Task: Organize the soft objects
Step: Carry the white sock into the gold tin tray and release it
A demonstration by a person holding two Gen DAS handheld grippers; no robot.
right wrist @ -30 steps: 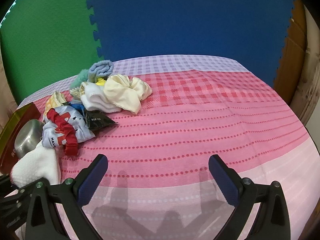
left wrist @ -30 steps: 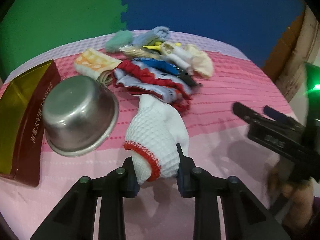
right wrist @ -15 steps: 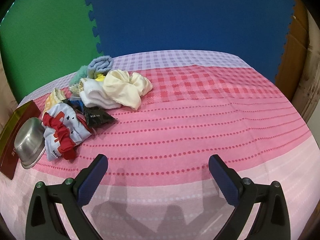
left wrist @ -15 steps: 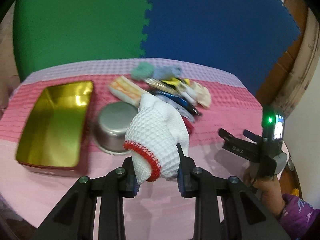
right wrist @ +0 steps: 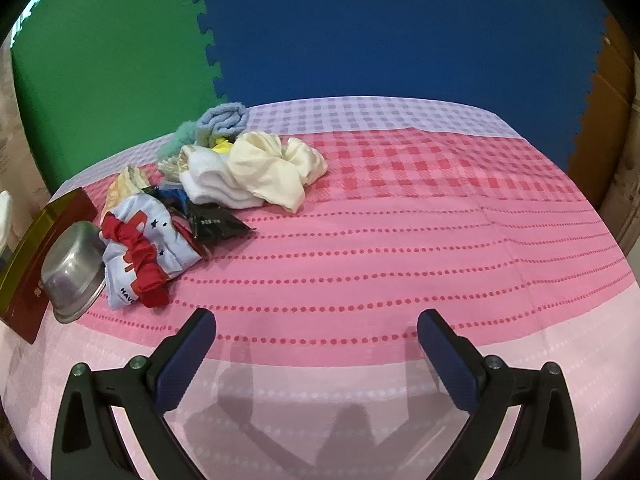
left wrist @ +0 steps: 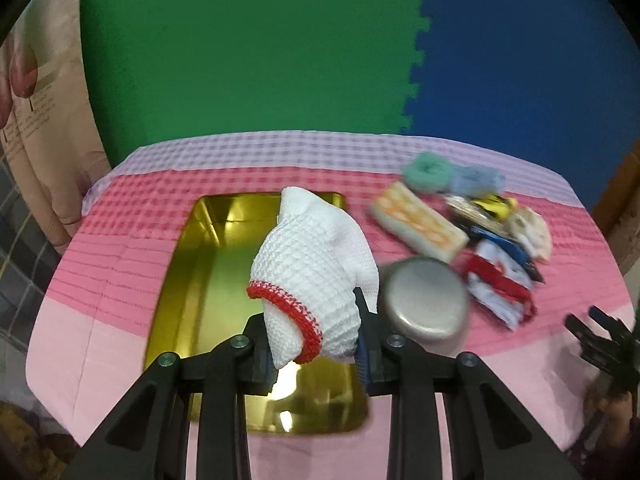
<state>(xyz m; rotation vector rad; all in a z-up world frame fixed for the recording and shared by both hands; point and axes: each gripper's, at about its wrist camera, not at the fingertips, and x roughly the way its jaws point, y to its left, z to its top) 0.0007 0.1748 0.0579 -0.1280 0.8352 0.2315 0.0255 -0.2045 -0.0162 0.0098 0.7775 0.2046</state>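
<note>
My left gripper (left wrist: pixel 312 344) is shut on a white knitted glove with a red cuff (left wrist: pixel 314 268) and holds it in the air over the open gold tin box (left wrist: pixel 200 280). The pile of soft things lies to the right: an orange-and-white folded cloth (left wrist: pixel 420 222), a green scrunchie (left wrist: pixel 426 166), a blue one (left wrist: pixel 476 178), a red-and-white cloth (left wrist: pixel 500 292). In the right wrist view the pile (right wrist: pixel 224 168) sits at the left, far from my right gripper (right wrist: pixel 316 356), which is open and empty above the pink tablecloth.
An upturned steel bowl (left wrist: pixel 424 304) stands between the tin and the pile; it also shows in the right wrist view (right wrist: pixel 74 272) against the tin's red side (right wrist: pixel 44 248). Green and blue foam mats (right wrist: pixel 320 32) back the table. The tablecloth's right half (right wrist: pixel 440 220) is bare.
My left gripper lifted the glove off the table and carried it left, from beside the pile and bowl to above the gold tin. My right gripper has barely moved and stays open.
</note>
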